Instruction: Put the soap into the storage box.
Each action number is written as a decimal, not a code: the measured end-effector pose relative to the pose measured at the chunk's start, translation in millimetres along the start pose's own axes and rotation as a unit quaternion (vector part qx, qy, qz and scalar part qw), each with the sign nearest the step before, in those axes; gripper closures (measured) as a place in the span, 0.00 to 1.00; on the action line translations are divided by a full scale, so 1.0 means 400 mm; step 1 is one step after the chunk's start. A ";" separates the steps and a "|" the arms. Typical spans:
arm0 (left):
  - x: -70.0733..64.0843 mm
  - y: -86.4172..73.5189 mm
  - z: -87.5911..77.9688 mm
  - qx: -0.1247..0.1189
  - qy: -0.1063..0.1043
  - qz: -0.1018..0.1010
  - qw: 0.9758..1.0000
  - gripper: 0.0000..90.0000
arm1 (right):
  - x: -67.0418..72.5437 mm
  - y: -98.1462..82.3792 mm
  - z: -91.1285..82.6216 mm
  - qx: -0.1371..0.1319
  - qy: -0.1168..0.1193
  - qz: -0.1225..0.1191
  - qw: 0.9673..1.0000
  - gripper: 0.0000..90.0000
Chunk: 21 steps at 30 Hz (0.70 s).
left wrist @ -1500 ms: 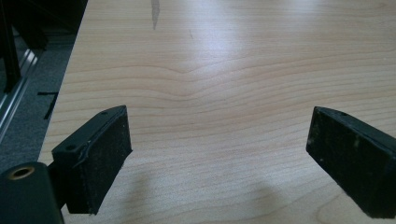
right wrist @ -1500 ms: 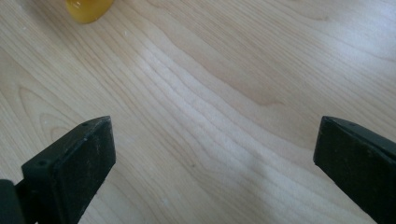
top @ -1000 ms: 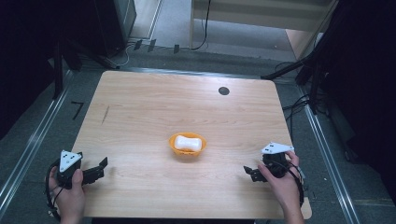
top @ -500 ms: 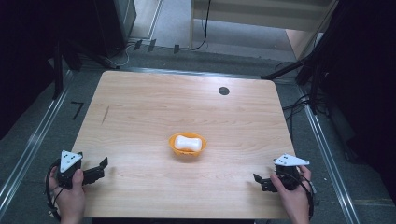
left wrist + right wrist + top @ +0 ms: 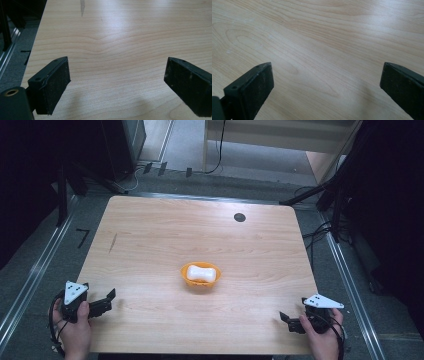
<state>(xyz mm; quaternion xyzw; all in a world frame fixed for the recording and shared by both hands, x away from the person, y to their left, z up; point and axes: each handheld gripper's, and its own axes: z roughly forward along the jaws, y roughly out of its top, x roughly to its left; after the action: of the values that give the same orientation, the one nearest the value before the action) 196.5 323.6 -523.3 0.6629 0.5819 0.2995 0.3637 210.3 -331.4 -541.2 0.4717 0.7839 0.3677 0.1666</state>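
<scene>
One wooden table (image 5: 150,245) carries one orange bowl (image 5: 187,279), which sits a little nearer the person's edge than the middle of the top, roughly midway between the left and right sides. Inside the bowl lies one white object (image 5: 203,272), waisted like a small bone or peanut; what it is made of cannot be told. Two grippers are in hand, one at each near corner of the table, both well apart from the bowl and touching nothing. The left gripper (image 5: 106,299) is held by the person's left hand (image 5: 75,330) at the near left corner, its jaws pointing in over the tabletop and standing wide apart; in the left gripper view (image 5: 116,82) two black jaws rise with bare wood grain between them. The right gripper (image 5: 287,321) is held by the right hand (image 5: 322,340) at the near right corner, low by the table's edge, its jaws pointing left across the wood; in the right gripper view (image 5: 325,86) its two jaws likewise stand far apart over bare tabletop. Each gripper carries one grey three-cornered plate on top. Toward the far edge of the table there is one small round dark hole (image 5: 239,217), and near the left side one short dark streak (image 5: 113,242) marks the wood.
</scene>
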 end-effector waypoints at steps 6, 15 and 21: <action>-0.001 0.000 0.000 -0.002 -0.001 0.004 1.000 0.08 | -0.012 -0.021 -0.016 -0.012 -0.003 0.010 1.000 0.00; -0.001 0.000 0.000 -0.002 -0.003 0.007 1.000 0.08 | -0.044 -0.058 -0.039 -0.039 -0.004 0.032 0.999 0.00; 0.006 0.000 -0.001 -0.001 -0.009 -0.005 1.000 0.08 | -0.065 -0.073 -0.049 -0.073 -0.004 0.055 0.996 0.00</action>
<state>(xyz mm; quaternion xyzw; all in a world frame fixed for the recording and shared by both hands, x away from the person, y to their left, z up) 196.6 325.9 -523.3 0.6620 0.5817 0.2924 0.3714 193.4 -370.1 -551.7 0.5026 0.7268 0.4307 0.1835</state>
